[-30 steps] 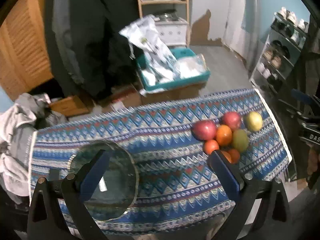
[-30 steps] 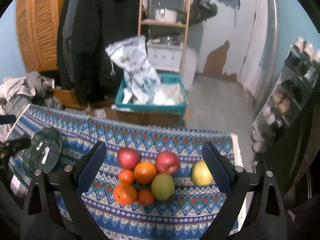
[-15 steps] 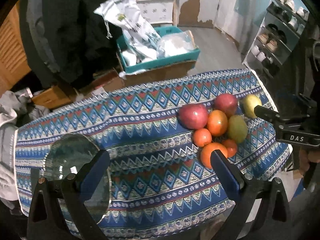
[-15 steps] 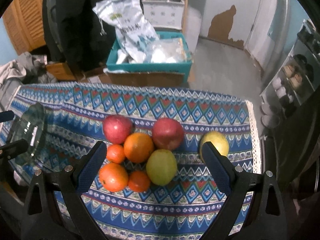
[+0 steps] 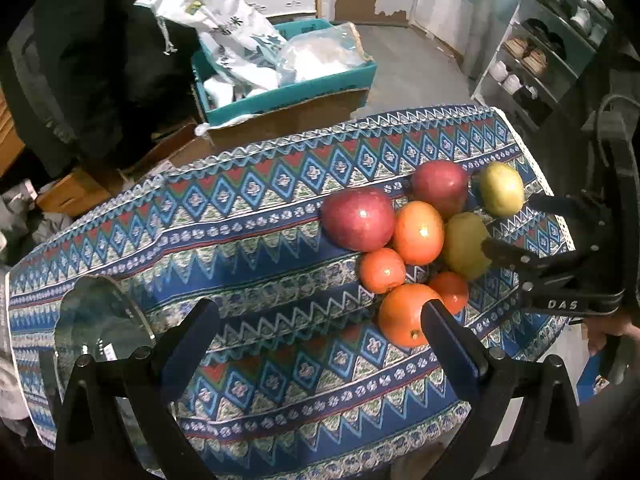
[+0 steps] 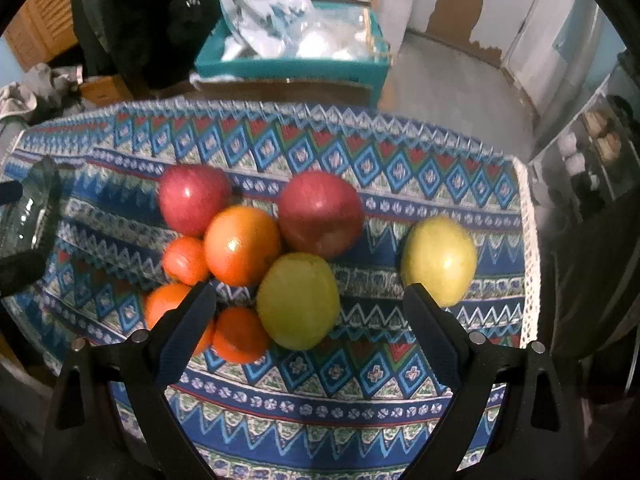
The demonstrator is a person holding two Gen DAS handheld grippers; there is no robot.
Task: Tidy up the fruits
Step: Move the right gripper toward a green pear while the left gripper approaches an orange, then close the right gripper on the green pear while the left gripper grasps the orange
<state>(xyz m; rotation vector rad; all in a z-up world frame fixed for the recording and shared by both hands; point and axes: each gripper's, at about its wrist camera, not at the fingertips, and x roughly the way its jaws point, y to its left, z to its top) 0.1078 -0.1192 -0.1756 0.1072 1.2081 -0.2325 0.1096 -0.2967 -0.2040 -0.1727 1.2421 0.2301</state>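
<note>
Partly hidden behind the wide-open right gripper (image 6: 308, 304), an orange (image 6: 168, 306) shows; left gripper (image 5: 320, 320) gapes too

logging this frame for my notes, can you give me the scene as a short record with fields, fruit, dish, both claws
surface: patterned tablecloth
red apples: two, one at the cluster's far left, one to its right
oranges: five in the cluster, the largest in the middle
green fruit: one touching the cluster, one apart to the right
glass dish: at the left, holds no fruit
left claw: open, holds nothing
right claw: open, over the green fruit in the cluster, no grip yet
</note>
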